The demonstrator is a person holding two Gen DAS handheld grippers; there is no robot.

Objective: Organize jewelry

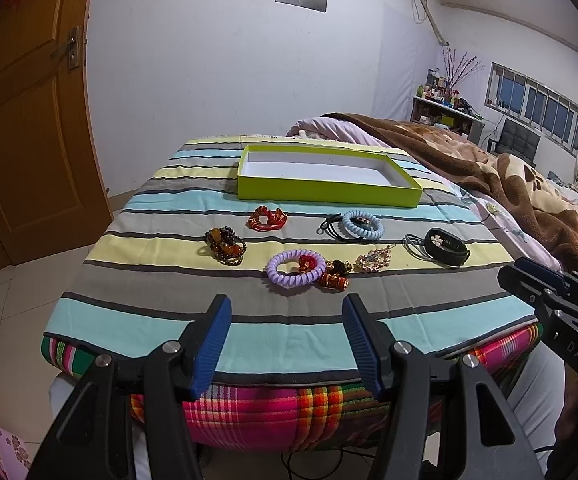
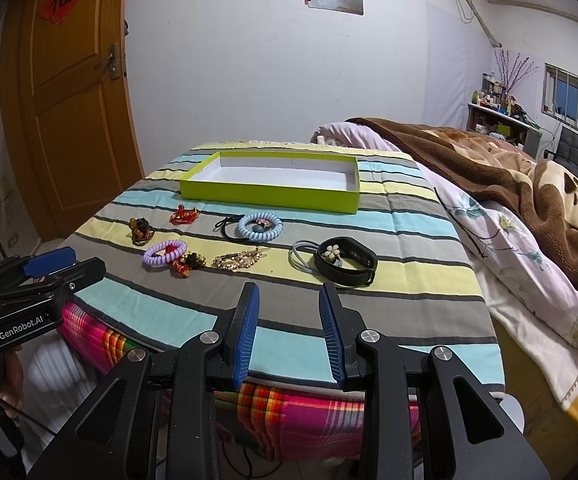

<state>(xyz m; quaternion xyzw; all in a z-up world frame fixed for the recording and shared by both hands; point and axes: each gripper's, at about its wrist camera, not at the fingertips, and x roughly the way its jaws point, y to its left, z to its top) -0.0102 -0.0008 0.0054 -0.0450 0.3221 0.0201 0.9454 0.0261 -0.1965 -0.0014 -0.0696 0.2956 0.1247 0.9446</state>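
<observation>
A shallow lime-green box with a white, empty inside sits at the far side of the striped cloth. In front of it lie several pieces: a red knotted bracelet, a brown bead bracelet, a blue coil tie, a purple coil tie, a gold hair clip and a black band. My left gripper is open and empty at the near edge. My right gripper is open and empty, also at the near edge.
The striped cloth covers a stand with plaid fabric beneath. A bed with a brown blanket lies to the right. A wooden door stands at the left. The right gripper shows at the left wrist view's right edge.
</observation>
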